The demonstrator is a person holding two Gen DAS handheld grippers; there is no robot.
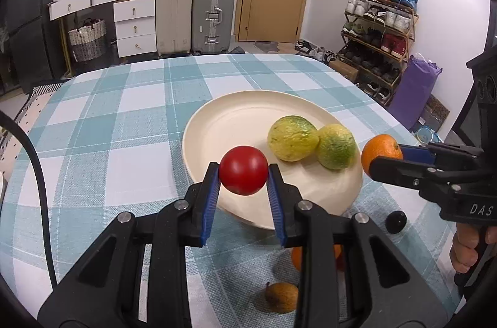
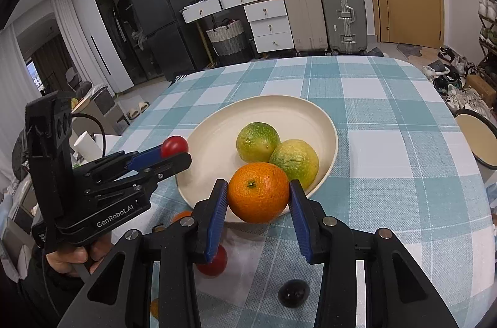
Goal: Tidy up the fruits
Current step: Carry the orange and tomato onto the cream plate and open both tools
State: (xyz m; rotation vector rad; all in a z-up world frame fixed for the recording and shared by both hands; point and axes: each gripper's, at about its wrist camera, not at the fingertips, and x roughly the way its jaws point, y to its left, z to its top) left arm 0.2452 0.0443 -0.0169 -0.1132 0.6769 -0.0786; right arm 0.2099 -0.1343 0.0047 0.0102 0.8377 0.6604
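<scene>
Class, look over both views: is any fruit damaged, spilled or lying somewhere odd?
Nothing looks damaged or spilled. Two yellow-green fruits sit on the cream plate. A small dark fruit and a brown fruit lie loose on the checked tablecloth, not yet gathered.

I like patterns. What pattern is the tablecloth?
Tablecloth: teal and white checks, clearest in the right wrist view.

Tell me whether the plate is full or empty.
Neither: the plate holds two green-yellow fruits, with much of it bare. The tomato and orange are held in grippers, not lying in it.
</scene>
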